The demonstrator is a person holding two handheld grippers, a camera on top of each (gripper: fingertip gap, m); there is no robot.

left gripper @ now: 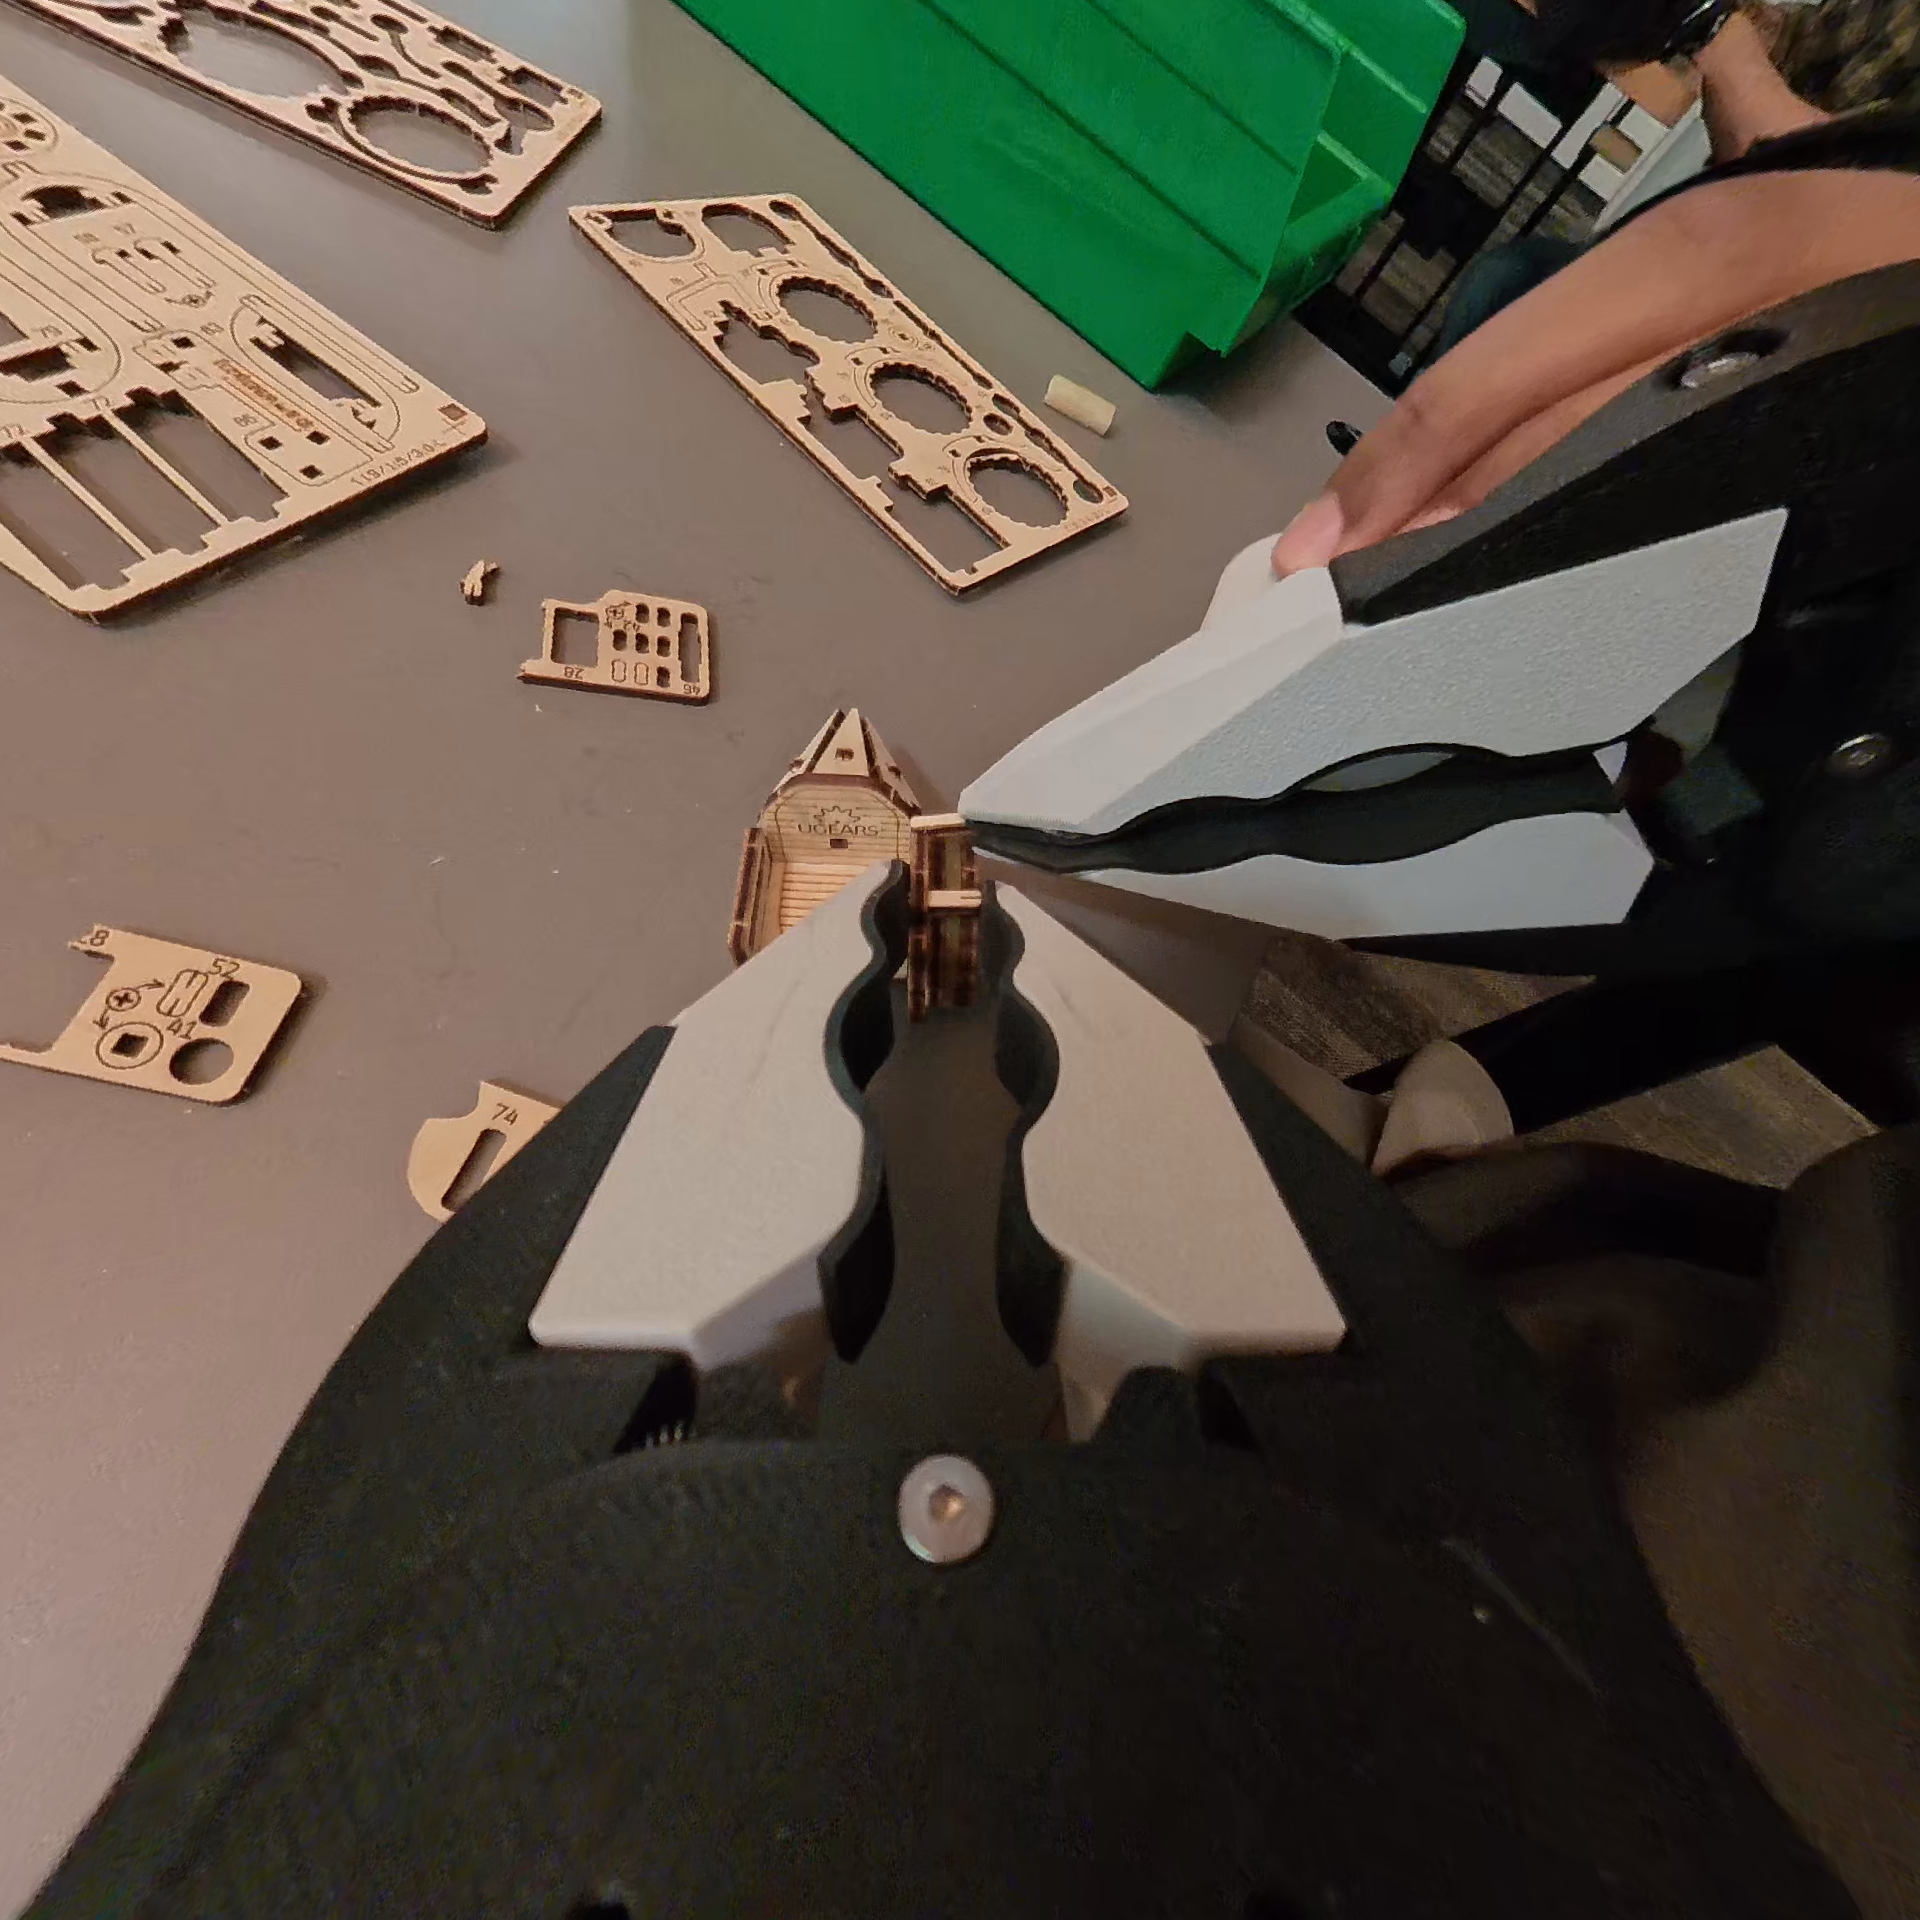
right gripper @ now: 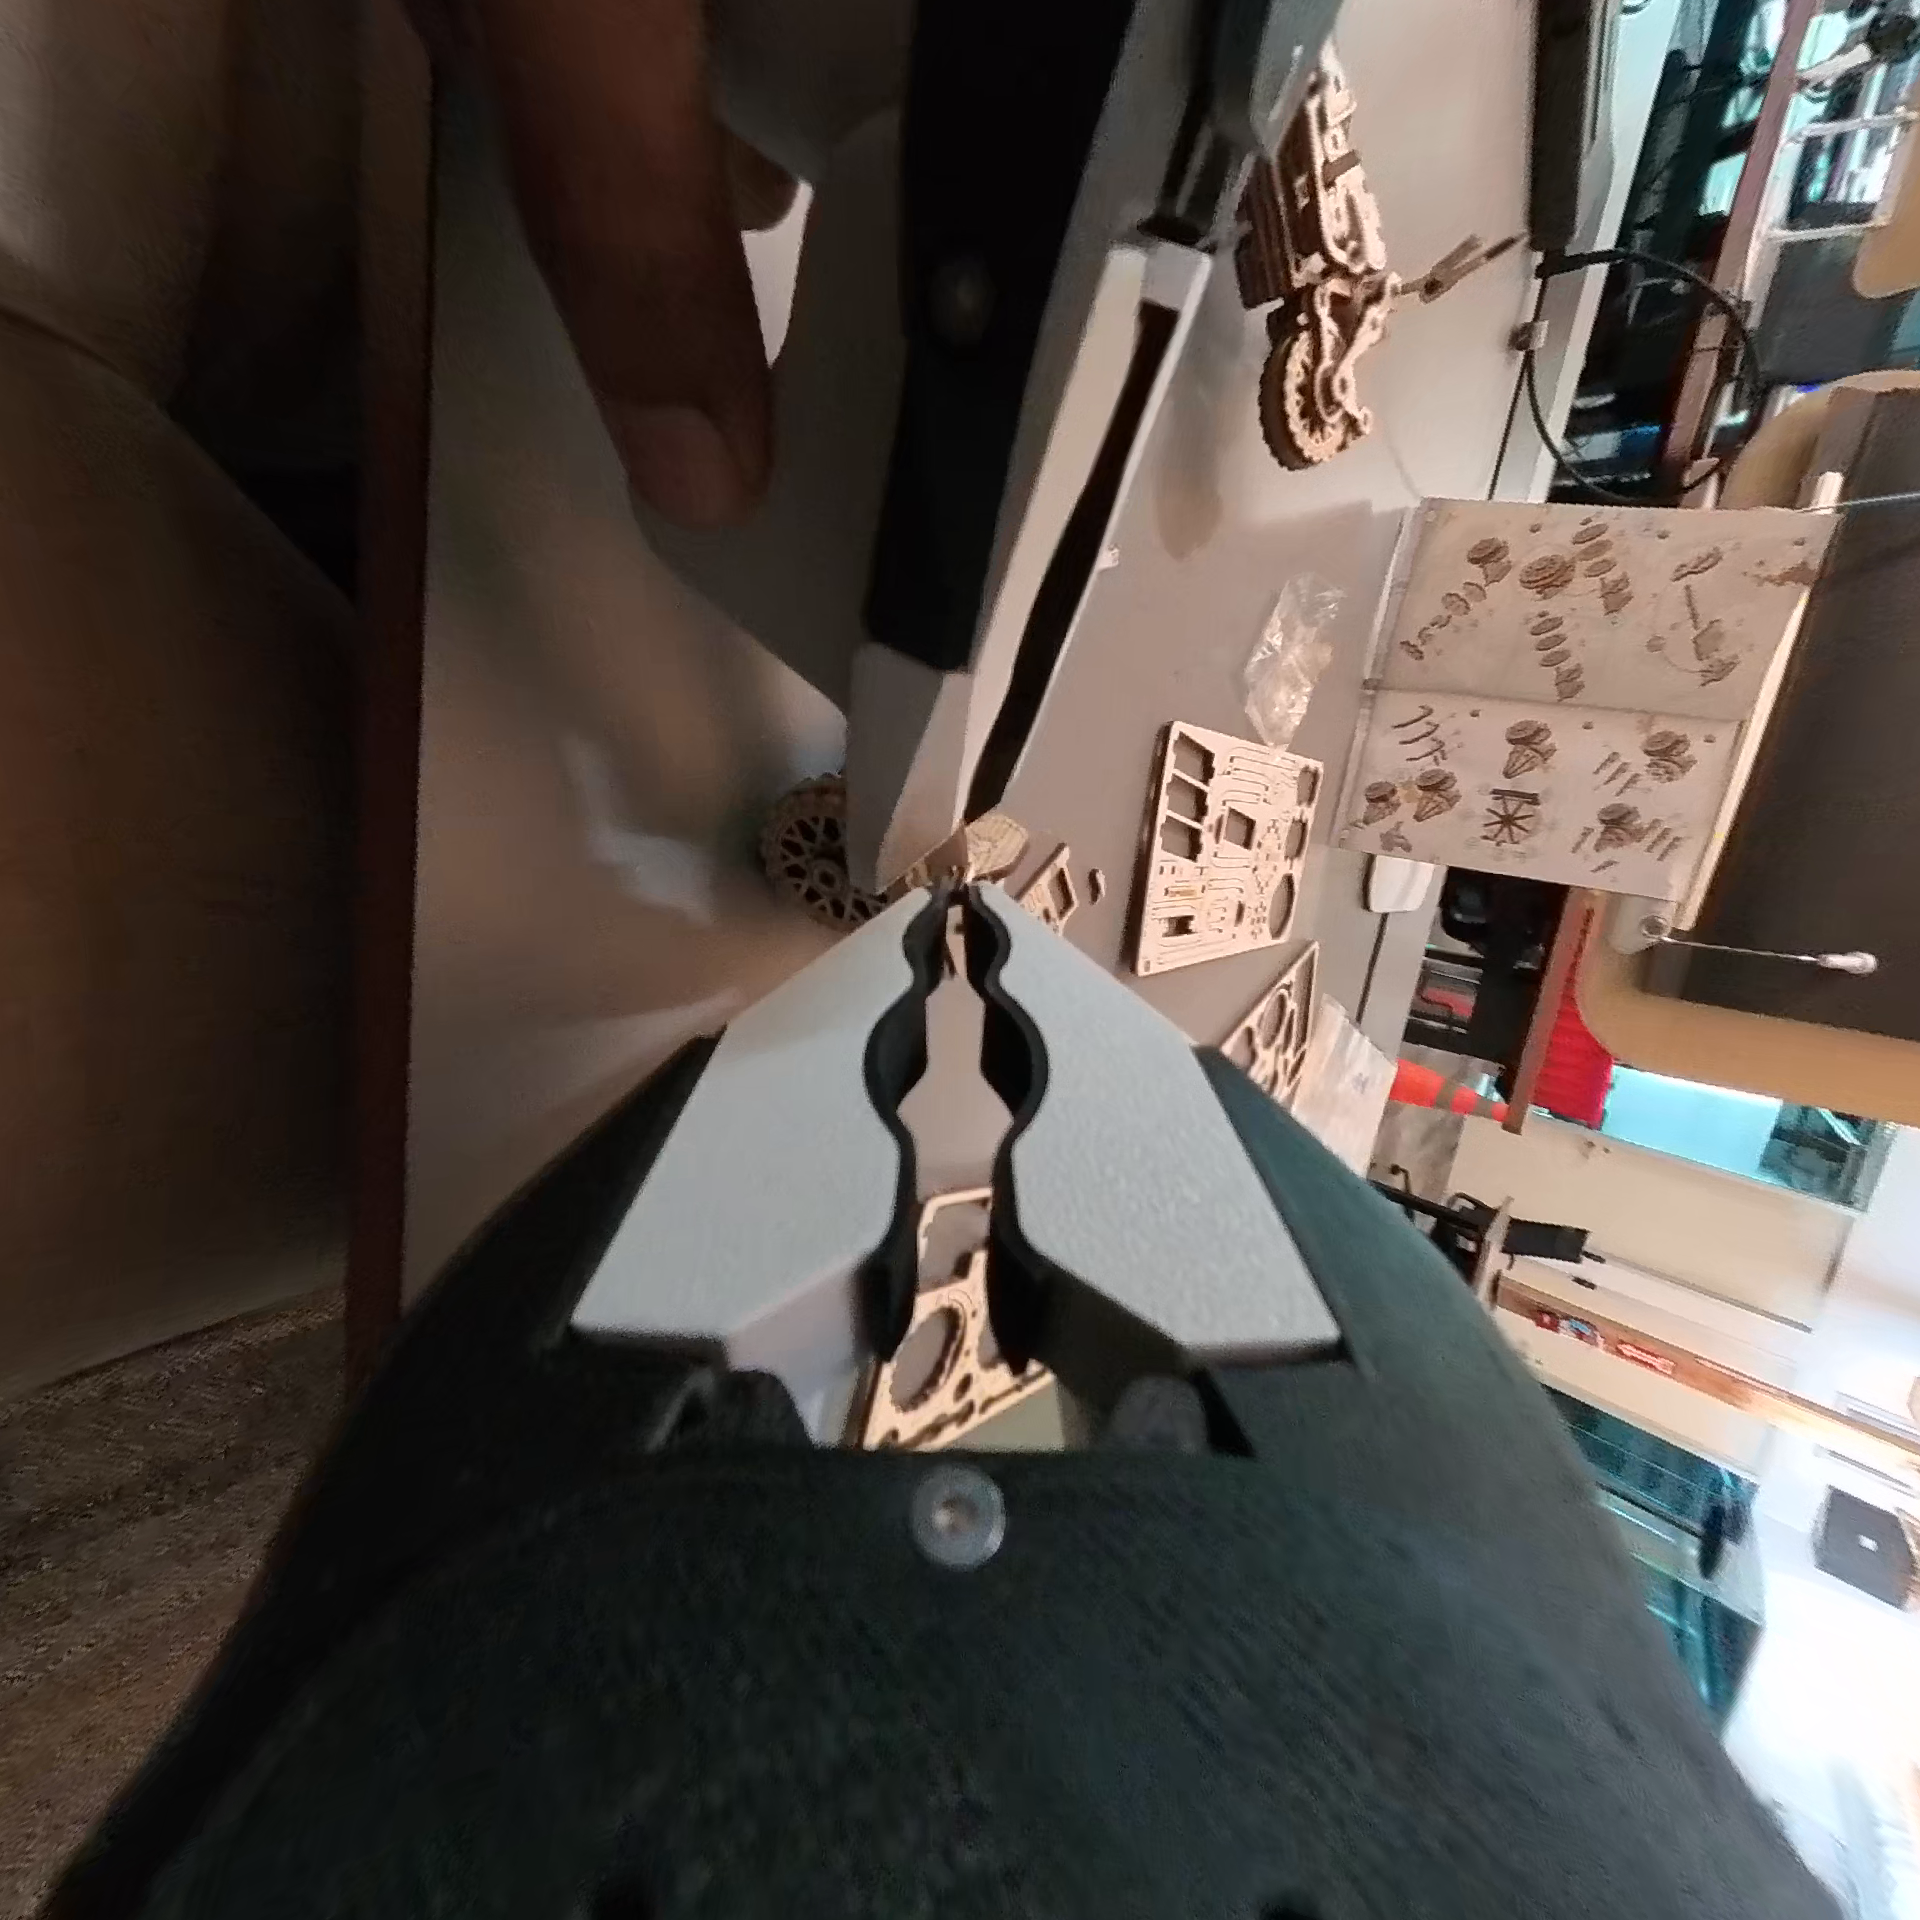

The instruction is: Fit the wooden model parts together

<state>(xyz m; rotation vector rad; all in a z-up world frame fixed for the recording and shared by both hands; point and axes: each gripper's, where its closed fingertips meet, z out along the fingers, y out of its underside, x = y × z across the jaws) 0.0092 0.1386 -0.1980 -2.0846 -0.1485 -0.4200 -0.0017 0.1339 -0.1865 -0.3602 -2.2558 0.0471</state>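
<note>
My left gripper (left gripper: 940, 902) is shut on a small dark-edged wooden sub-assembly (left gripper: 943, 951), held upright just above the grey table (left gripper: 364, 810). A boat-shaped wooden model part (left gripper: 826, 831) sits right behind it. My right gripper (left gripper: 968, 826) comes in from the right with jaws closed. Its tips pinch a small pale wooden piece (left gripper: 938, 824) at the top of the sub-assembly. In the right wrist view the right gripper (right gripper: 951, 896) meets the wooden parts (right gripper: 992, 840) under the left gripper's fingers (right gripper: 904, 790). What is between its tips is mostly hidden.
Punched plywood sheets (left gripper: 239, 416) (left gripper: 842, 384) (left gripper: 312, 94) and small offcuts (left gripper: 623, 649) (left gripper: 156, 1018) lie on the table's left. Green bins (left gripper: 1091, 156) stand at the back. The right wrist view shows a wooden wheel (right gripper: 805, 862), a motorcycle model (right gripper: 1320, 260), an instruction sheet (right gripper: 1558, 707).
</note>
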